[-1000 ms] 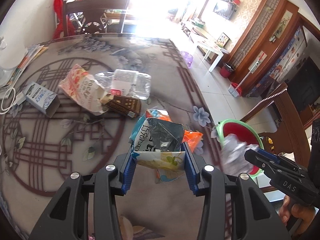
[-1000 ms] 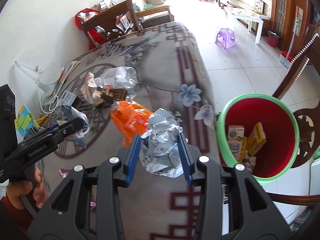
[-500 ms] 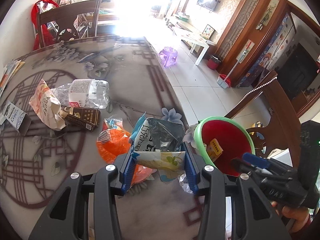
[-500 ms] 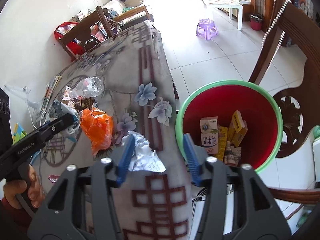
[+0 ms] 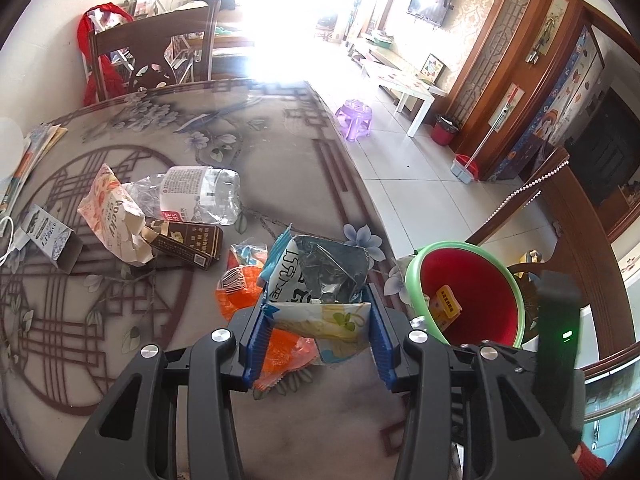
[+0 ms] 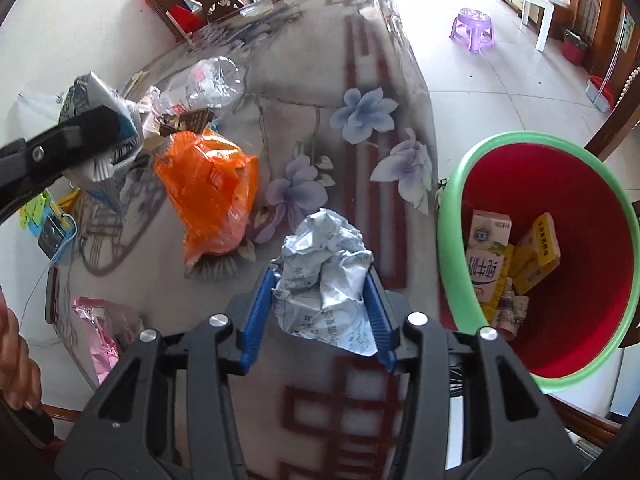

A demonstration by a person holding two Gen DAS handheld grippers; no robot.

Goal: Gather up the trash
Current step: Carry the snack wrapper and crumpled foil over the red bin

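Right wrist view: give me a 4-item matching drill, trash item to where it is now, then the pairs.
Things:
1. crumpled paper
2. orange plastic bag
3. milk carton
4. clear plastic bottle

Places:
A. lying on its side on the table, far end of the litter
B. inside the red bin with the green rim
C. between the right tongs, over the table edge
D. resting on the table, left of the flower print

Pairs: 1-C, 2-D, 3-B, 4-A
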